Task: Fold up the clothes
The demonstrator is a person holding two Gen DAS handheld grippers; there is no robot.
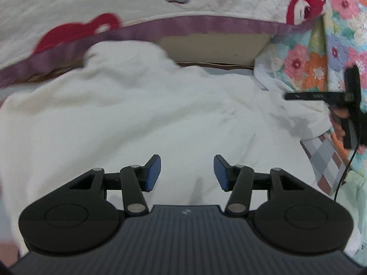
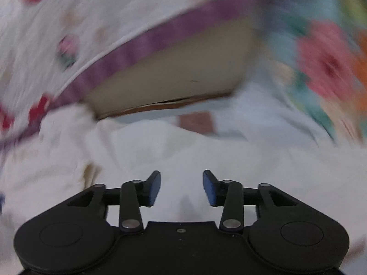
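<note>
1. We see both tools spread with nothing between the pads: the left tool (image 1: 187, 171) hangs over the white garment (image 1: 142, 114), and so does the right tool (image 2: 181, 188).
2. The garment lies on a bed, directly under and ahead of each tool, spreading out to both sides. Its far edge bunches up ahead and to the left of the left tool, against the purple-trimmed quilt (image 1: 160, 26).
3. The right tool also shows at the far right of the left wrist view, over the garment's right edge — so we judge each hand nearer its own side.
4. The garment's long axis seems to run across the tools, left to right, though blur keeps us unsure.
5. No brand or writing can be read — only a small, illegible mark on the left tool's body.
</note>
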